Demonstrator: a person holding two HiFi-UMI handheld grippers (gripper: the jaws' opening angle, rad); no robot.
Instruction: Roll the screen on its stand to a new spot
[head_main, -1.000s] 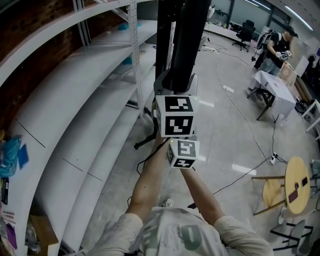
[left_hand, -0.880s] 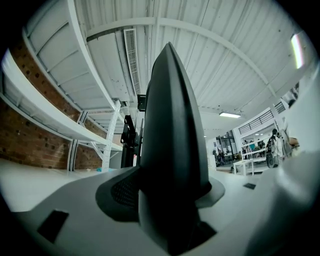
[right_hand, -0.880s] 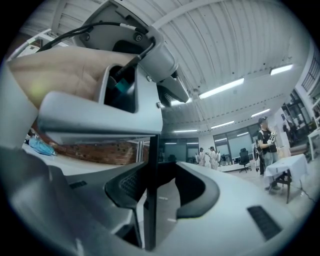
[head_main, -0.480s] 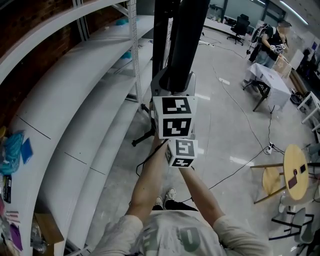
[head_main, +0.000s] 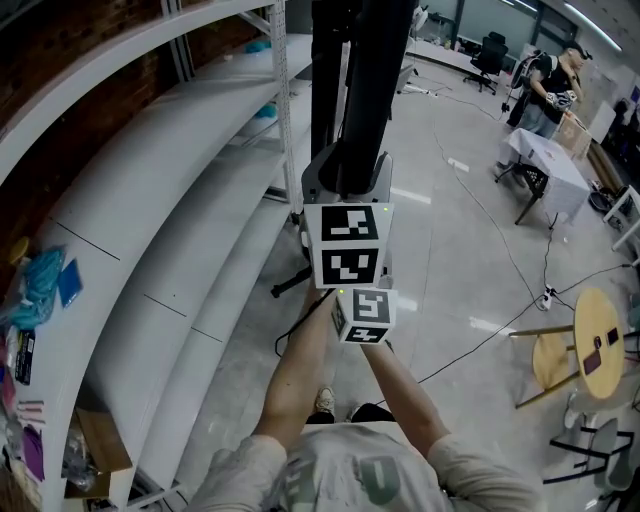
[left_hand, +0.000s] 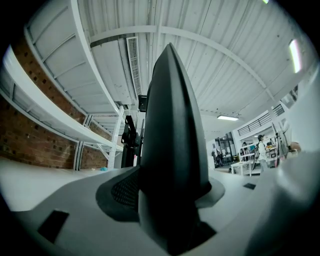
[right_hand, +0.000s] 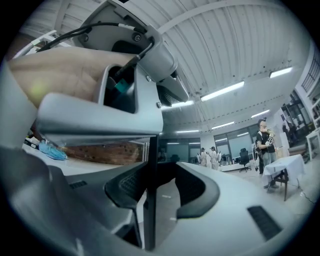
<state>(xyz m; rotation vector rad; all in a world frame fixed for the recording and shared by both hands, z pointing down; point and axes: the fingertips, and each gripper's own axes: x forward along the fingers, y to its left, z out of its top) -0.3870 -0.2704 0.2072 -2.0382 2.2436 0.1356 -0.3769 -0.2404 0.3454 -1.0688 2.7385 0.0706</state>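
Observation:
The screen stand's black column rises at the middle of the head view; one base leg shows on the floor. My left gripper is shut around the column, which fills the space between its grey jaws. Just below it, my right gripper's marker cube shows. In the right gripper view a thin black edge of the stand stands between that gripper's jaws, close to the left pad. Floor shows between it and the right pad. The screen itself is out of view.
Long white shelves run along the left, close to the stand. Cables trail over the glossy floor to the right. Further right are a white-covered table with a person and a round wooden table.
Both grippers keep their places on the column. The shelves and floor have shifted a little in the head view, and the person's foot has moved underneath.

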